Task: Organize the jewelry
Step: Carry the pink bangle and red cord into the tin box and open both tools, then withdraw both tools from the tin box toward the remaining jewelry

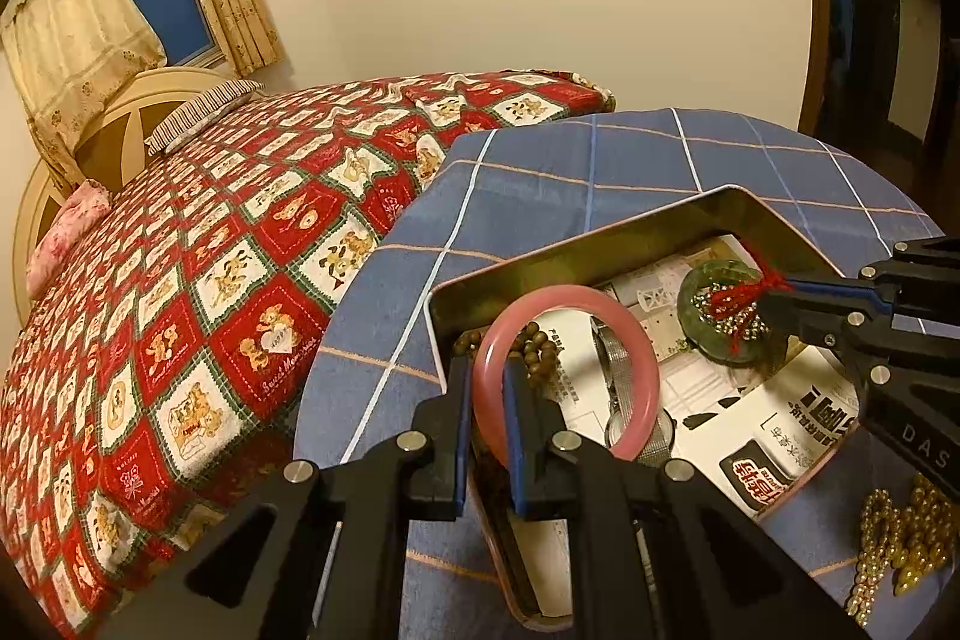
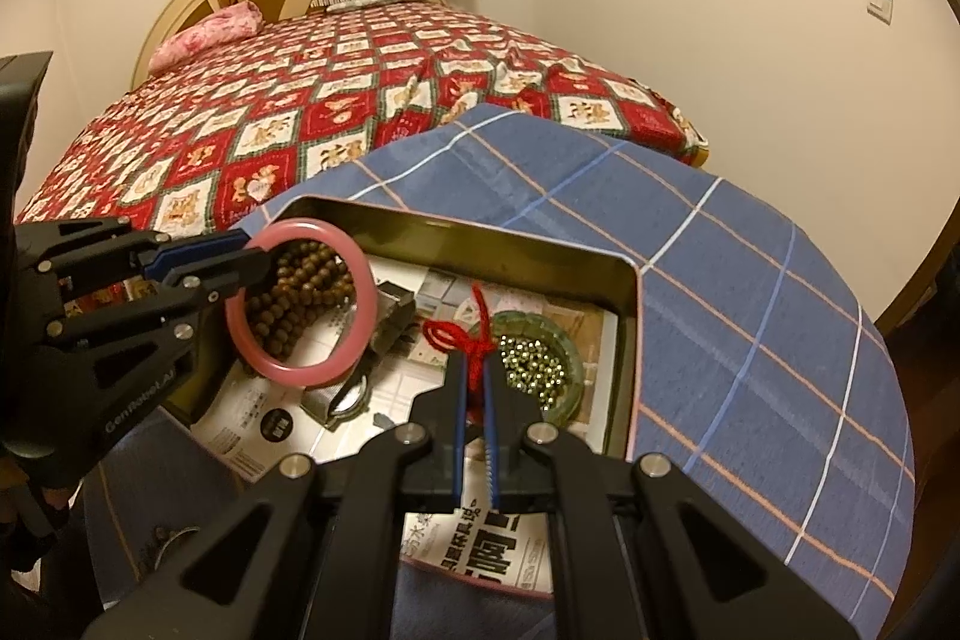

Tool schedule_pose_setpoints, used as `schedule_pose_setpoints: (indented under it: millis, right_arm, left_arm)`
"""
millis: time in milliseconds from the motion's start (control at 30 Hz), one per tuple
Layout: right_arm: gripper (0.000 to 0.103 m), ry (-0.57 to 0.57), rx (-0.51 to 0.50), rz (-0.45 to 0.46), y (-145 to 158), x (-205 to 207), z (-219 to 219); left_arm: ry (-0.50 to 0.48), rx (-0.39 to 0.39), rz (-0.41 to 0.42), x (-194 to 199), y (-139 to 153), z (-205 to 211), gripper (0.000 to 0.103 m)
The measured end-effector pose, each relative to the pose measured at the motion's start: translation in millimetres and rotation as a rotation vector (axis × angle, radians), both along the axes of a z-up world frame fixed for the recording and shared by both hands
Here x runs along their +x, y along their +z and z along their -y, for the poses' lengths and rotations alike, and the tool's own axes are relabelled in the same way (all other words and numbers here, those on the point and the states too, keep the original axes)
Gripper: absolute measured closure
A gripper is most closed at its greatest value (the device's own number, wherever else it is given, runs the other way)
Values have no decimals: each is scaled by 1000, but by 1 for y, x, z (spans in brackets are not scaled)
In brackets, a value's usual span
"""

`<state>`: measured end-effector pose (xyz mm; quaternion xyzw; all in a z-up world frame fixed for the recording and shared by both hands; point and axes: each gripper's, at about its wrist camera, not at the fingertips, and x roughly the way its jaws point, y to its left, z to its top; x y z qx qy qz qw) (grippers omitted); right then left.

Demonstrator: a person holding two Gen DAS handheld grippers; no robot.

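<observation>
Tongs first: the left gripper (image 1: 489, 388) is clamped on the rim of a smooth pink bangle (image 1: 624, 340), holding it tilted over the near-left part of an open metal tin (image 1: 600, 232); the right gripper (image 2: 475, 382) is pinched together on the red knotted cord (image 2: 465, 340) of a round green jade disc (image 2: 573, 358), which hangs over the tin's right end with a heap of small gold-coloured beads (image 2: 534, 367) showing at its middle. Under the bangle lies a coil of dull brown wooden beads (image 2: 300, 292) and beside it a watch with a metal mesh strap (image 1: 621, 358), all on printed paper (image 1: 798, 418) lining the tin. Outside the tin, to the right of the left gripper, a glossy gold bead strand (image 1: 900, 538) rests on the cloth. The tin sits on a rounded surface draped in blue checked fabric (image 2: 750, 292). Beyond it stretches a bed with a red patchwork quilt (image 2: 336, 100), striped and pink pillows, a curved cream headboard, yellow patterned curtains and plain cream walls
</observation>
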<state>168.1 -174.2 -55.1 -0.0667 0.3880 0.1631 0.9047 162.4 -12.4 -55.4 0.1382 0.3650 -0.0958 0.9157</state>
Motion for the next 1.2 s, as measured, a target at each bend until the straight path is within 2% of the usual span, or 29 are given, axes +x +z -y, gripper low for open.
schedule_pose_setpoints:
  millis: [500,567,633,667,733,767,800,1200]
  right_arm:
    - [92,1,-10,7,-2,-9,-1]
    - [85,-8,-5,16,0,-11,1]
    - [85,-15,-1,21,3,-12,2]
    - [83,-18,-3,24,4,-13,2]
    - [70,-23,-4,29,6,-13,3]
    - [57,-28,-2,34,7,-14,4]
    - [50,-36,-2,46,7,-15,5]
    - [50,-57,5,43,8,-20,9]
  left_arm:
    - [23,-13,18,-10,8,-2,90]
    - [31,-19,32,-12,12,-4,72]
    - [46,-23,71,-18,18,-7,30]
    - [54,-21,97,-21,22,-8,26]
    - [48,-24,107,-22,25,-8,26]
    - [53,-19,104,-22,25,-9,26]
    - [57,-16,105,-23,25,-10,26]
    - [73,5,101,-33,18,-13,26]
